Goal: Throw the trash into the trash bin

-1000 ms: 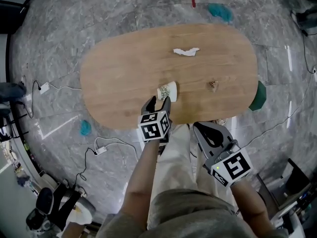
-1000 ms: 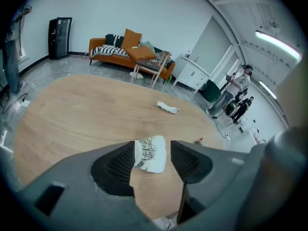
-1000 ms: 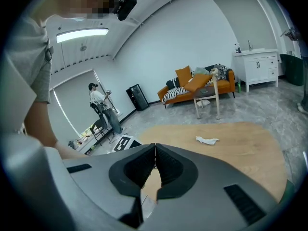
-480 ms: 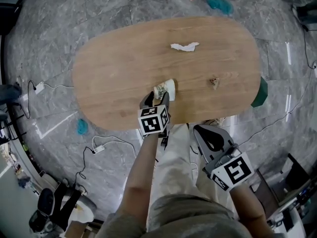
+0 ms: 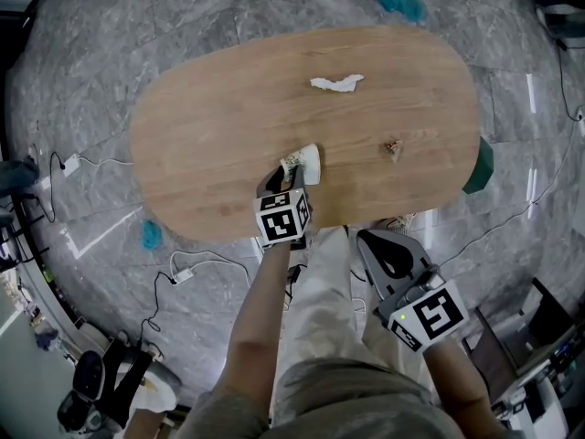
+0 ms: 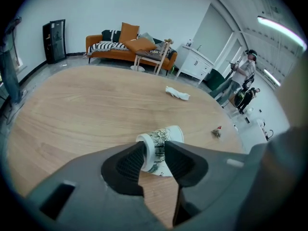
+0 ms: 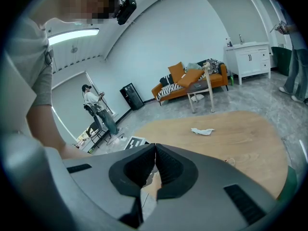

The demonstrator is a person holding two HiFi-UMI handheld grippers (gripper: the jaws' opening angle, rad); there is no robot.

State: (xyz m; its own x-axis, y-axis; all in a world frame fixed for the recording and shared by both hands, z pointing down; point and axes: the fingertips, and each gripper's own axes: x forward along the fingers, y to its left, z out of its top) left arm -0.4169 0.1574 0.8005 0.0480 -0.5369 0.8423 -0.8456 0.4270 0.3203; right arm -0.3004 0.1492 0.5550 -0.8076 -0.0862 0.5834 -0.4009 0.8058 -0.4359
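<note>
Near tabletop front edge, left gripper jaws just closed onto paper cup; rim-only grip could crush or slip. Right gripper jaws closed, empty.

Beyond the fingers of your left gripper, an orange sofa stands against the white wall, with white cabinets to its right. Grey marble floor surrounds the oval wooden table.
</note>
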